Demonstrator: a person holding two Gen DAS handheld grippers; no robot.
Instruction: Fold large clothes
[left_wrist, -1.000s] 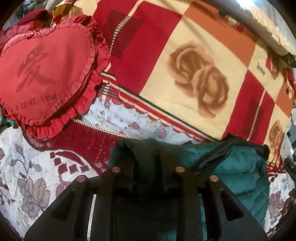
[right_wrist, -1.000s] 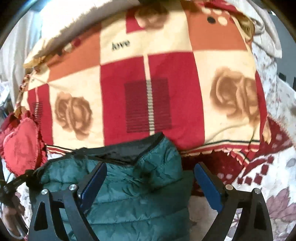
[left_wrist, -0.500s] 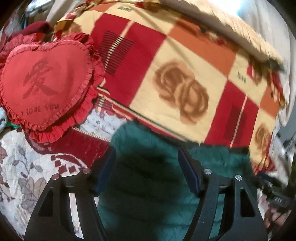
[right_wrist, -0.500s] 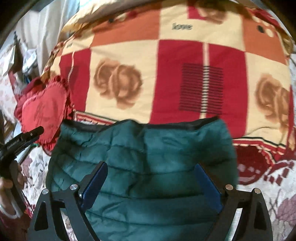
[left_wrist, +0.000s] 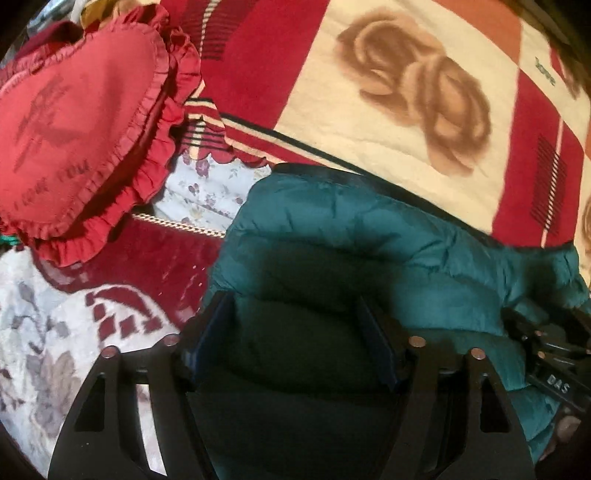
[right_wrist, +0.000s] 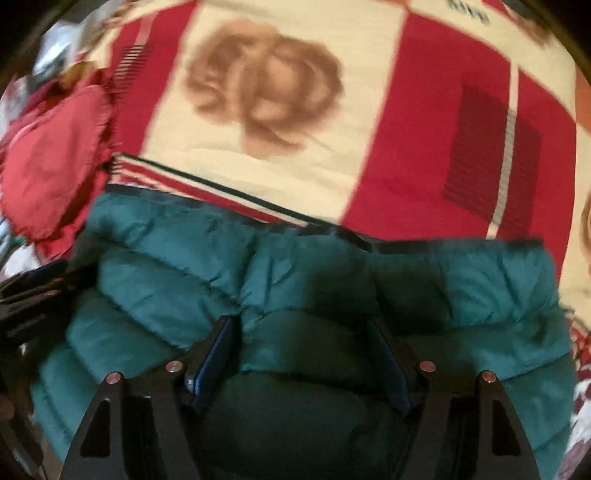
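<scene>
A teal quilted puffer jacket (left_wrist: 369, 236) lies bunched on a bed, its stitched channels puffing into soft horizontal rolls and a dark trim band running along its far edge. Its fabric has a slight sheen and fine creases.

The left tool (left_wrist: 295, 339) hangs low over the jacket's left end with its blue-lined fingers (left_wrist: 212, 332) spread apart; padding bulges up between them, but whether they pinch it cannot be told. The right tool (right_wrist: 306, 354) sits over the middle of the jacket in the same way, spread wide with a roll of teal padding rising between its fingers (right_wrist: 218, 350); again the contact is unclear, and that view is motion-blurred. At the right edge of the left wrist view the other tool's black body shows against the jacket.

Beyond the jacket, touching its far edge, lies a plush blanket (left_wrist: 406, 122) in red, cream and orange squares printed with brown roses. Left of the jacket rests a red heart-shaped cushion (left_wrist: 74, 129) with a ruffled border and darker lettering, overlapping the blanket's corner. Underneath everything is a woven bedspread (left_wrist: 55, 332) in pale grey floral with dark red patches and a braided cream trim.
</scene>
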